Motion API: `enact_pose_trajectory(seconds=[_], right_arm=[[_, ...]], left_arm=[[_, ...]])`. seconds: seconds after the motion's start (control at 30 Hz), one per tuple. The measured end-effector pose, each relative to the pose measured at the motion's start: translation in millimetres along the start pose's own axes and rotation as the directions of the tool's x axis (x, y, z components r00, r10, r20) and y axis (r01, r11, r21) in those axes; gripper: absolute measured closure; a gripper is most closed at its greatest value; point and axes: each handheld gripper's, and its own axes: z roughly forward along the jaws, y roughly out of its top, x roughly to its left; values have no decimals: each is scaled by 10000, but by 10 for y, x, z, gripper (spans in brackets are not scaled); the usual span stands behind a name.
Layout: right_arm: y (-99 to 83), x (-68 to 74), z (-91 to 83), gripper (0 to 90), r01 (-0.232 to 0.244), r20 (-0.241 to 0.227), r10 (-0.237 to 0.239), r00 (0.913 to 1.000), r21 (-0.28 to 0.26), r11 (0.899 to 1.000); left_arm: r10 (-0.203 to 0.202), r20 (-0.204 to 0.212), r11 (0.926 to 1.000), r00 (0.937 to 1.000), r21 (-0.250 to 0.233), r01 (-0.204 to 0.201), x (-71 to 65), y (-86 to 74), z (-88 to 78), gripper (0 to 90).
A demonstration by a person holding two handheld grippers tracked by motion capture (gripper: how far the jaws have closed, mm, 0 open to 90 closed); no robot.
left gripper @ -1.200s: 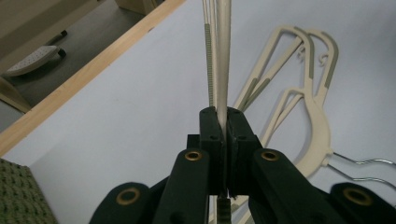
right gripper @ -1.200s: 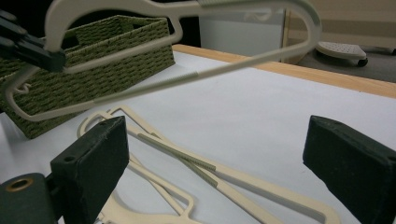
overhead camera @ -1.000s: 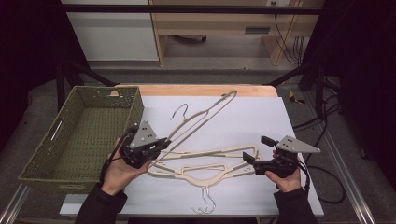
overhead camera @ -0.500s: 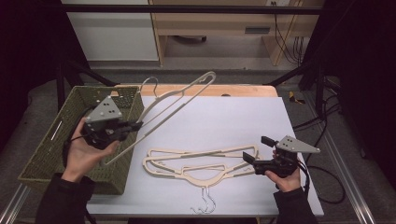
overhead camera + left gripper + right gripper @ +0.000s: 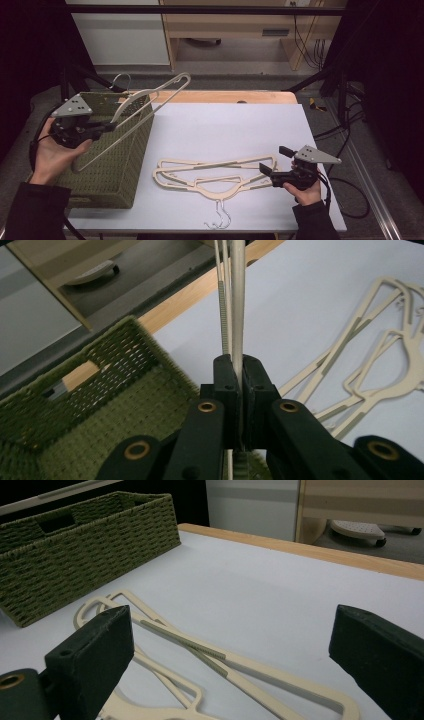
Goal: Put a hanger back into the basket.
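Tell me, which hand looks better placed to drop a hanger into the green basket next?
Left, probably. Its tongs are clamped on a hanger raised over the basket. The right tongs stand open by the hangers on the table.

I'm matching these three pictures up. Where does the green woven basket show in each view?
High view: the basket sits at the table's left edge, under the left gripper and its lifted hanger.
Left gripper view: lower left, just behind the shut jaws.
Right gripper view: upper left, at the far side of the table.
Shared landmark: the cream hangers lying on the white table.
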Motion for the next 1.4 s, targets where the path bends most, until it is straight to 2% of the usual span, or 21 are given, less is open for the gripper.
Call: enact_pose_trajectory(seconds=[0.13,0.17,0.2,0.27,0.3,0.37,0.57,0.6,0.7,0.8,0.97,1.13,1.2,1.4], right_arm=[[-2,-3,2,49,1,7,-1,10000,5,10000],[-2,-3,2,49,1,7,-1,10000,5,10000],[-6,-5,1,49,-4,-19,4,10000,57,10000],[-7,-2,7,49,-45,-1,45,10000,39,10000],[-7,-2,7,49,-45,-1,45,10000,39,10000],[-7,-2,10,49,-15,-21,15,10000,64,10000],[-16,1,24,49,-62,-6,62,10000,129,9999],[-16,-2,23,49,3,-36,-2,10000,156,9999],[-17,-4,24,49,36,-22,-36,10000,167,9999],[-20,-2,30,50,-27,-25,28,10000,176,9998],[-27,3,41,49,-54,-19,55,10000,236,9997],[-32,3,53,49,-47,-17,48,10000,243,9997],[-35,3,56,49,17,-48,-15,10000,278,9996],[-40,0,62,49,39,-53,-37,10000,320,9995]], left_arm=[[-150,-285,9998,9995,144,155,176,-154,-21,869],[-150,-285,9998,9995,144,155,176,-154,-21,869],[-203,-373,9995,9991,254,212,269,-235,-38,869],[-363,-505,9989,9981,271,377,351,-318,-52,869],[-363,-505,9989,9981,271,377,351,-318,-52,869],[-591,-617,9976,9963,311,611,450,-431,-73,869],[-741,-816,9962,9939,398,775,544,-567,-104,868],[-828,-831,9955,9931,391,863,589,-630,-117,868],[-784,-873,9956,9931,437,824,650,-714,-137,868],[-683,-784,9967,9946,381,714,688,-788,-154,868],[-779,-737,9960,9942,388,809,748,-890,-192,868],[-879,-754,9948,9933,452,914,751,-981,-182,868],[-857,-841,9934,9928,687,915,739,-1051,-119,868],[-893,-928,9912,9917,892,976,741,-1182,11,868]])
